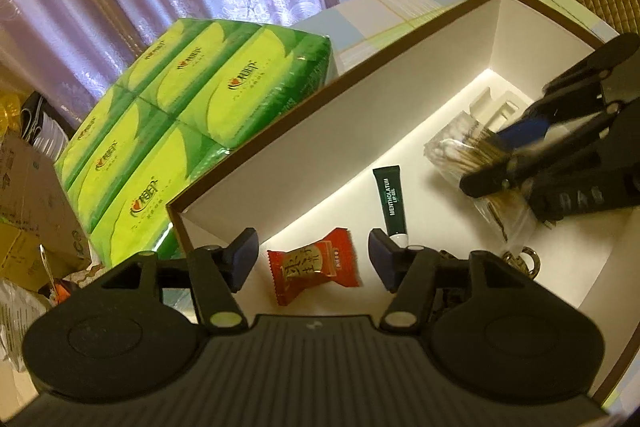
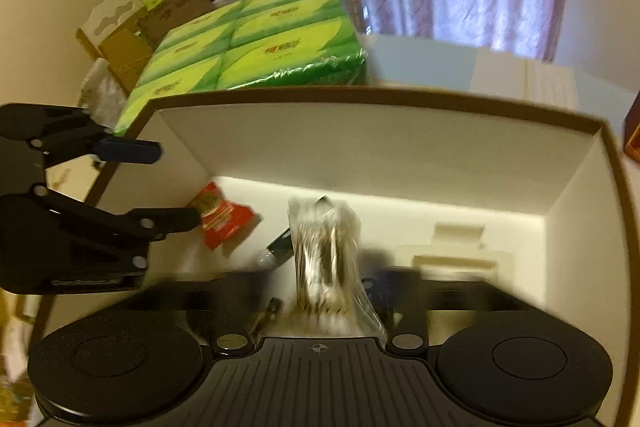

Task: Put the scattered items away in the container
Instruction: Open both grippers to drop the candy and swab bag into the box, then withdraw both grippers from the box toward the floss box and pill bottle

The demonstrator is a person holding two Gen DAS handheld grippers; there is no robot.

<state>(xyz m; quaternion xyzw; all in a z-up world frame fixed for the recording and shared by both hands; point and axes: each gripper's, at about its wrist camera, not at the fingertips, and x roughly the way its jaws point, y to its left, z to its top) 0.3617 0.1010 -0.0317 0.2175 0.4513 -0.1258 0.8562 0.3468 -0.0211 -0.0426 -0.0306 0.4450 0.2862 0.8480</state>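
A red snack packet [image 1: 314, 265] and lip gel tube [image 1: 390, 201] are seen already lying in the box [image 1: 280, 155], frame centre; the left hand-held gripper [image 1: 312, 259] is held apart above them, while a clear bag of sticks [image 2: 326, 255] is carried in, clamped by the right hand-held gripper [image 2: 324, 291].

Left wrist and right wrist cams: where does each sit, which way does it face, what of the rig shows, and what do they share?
Left wrist: on the left gripper, looking down into the box at the red sachet and lip gel tube; own fingers open, right gripper at right.
Right wrist: on the right gripper, facing the box's far wall, jaws around the bag of sticks; left gripper at left.
Shared: box, red sachet, bag of sticks, green tissue pack.
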